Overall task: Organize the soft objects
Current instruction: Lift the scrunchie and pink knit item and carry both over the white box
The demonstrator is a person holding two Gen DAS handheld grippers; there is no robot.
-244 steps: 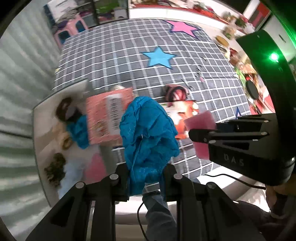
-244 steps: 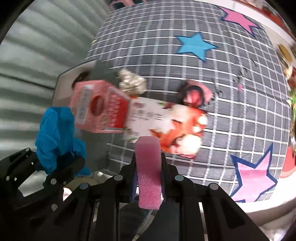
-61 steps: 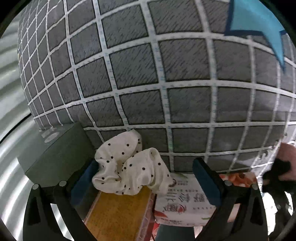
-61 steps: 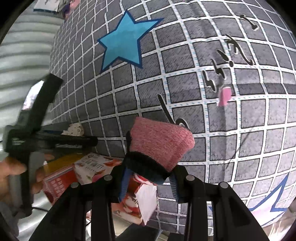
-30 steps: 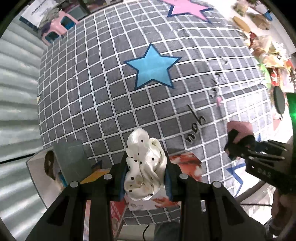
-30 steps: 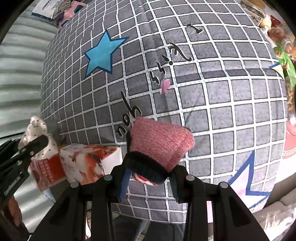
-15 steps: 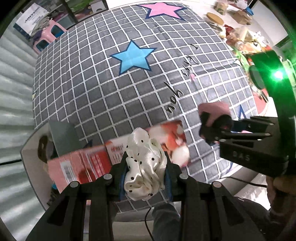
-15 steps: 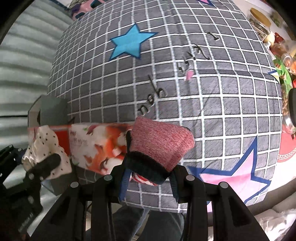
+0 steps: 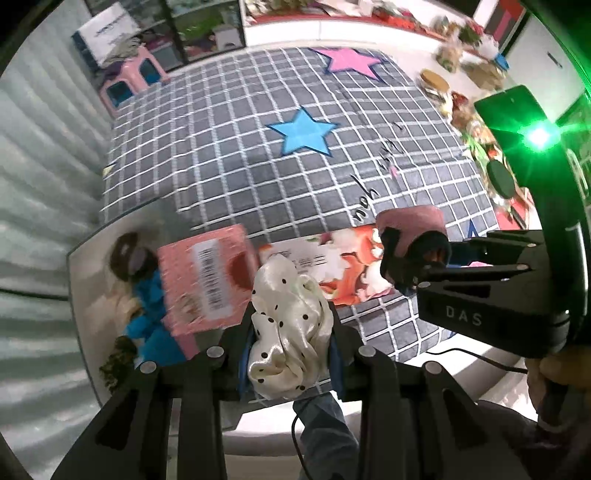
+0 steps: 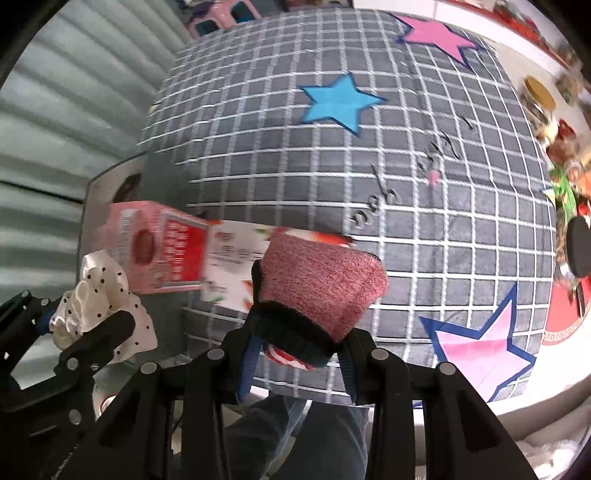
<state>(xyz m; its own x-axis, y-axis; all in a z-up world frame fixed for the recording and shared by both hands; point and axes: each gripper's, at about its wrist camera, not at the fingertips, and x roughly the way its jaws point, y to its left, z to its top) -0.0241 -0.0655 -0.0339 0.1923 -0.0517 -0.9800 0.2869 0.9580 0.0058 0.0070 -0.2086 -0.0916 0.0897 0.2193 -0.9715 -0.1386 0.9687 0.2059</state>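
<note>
— How far along was the sorting?

— Partway, it seemed: a blue cloth [image 9: 155, 325] already lay in the tray [image 9: 79, 295]; two pieces were airborne above the surface's edge.

— And the grips?

— The left hand-held gripper [image 9: 290, 339] pinched a polka-dot scrunchie [image 9: 286, 325]; the right hand-held gripper [image 10: 299, 341] clamped a pink knit sock [image 10: 321, 284].

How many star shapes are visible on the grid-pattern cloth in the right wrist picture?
3: a blue star in the upper middle, a pink star at the top right, and a pink star at the lower right. The held items may hide others.
</note>
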